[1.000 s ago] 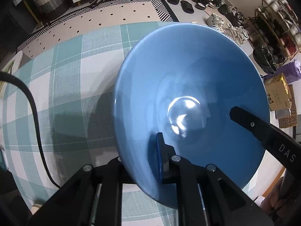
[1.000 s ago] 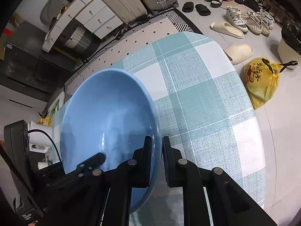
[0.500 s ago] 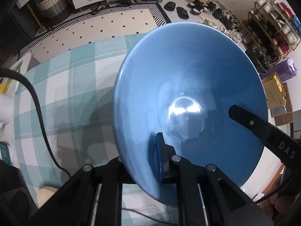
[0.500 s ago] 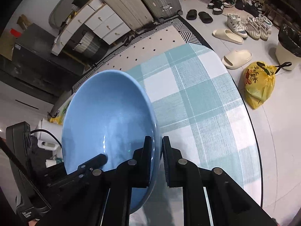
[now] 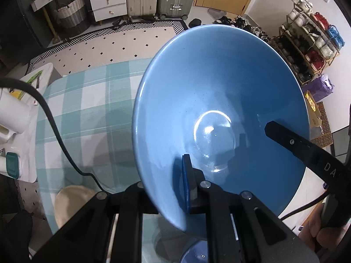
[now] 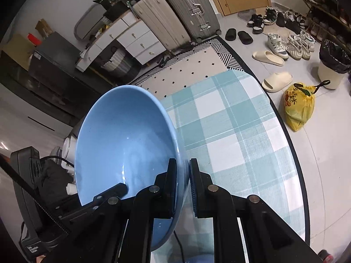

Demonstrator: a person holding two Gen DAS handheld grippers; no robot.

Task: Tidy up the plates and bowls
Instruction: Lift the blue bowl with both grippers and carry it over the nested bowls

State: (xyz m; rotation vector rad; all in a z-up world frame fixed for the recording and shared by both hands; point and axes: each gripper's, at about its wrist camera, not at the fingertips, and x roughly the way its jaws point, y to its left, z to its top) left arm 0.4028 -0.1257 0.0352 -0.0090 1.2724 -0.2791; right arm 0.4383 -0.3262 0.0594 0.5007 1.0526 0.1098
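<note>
You are holding one blue bowl with both tools, clear of the round table with the teal check cloth. Your left gripper is pinching the near-left rim, jaws nearly together, one finger inside the bowl and one outside. Your right gripper is clamping the opposite rim the same way, its finger reaching in over the right edge in the left view. The bowl is sitting tilted, empty, glare showing on its base. A black cable is trailing across the cloth at left
</note>
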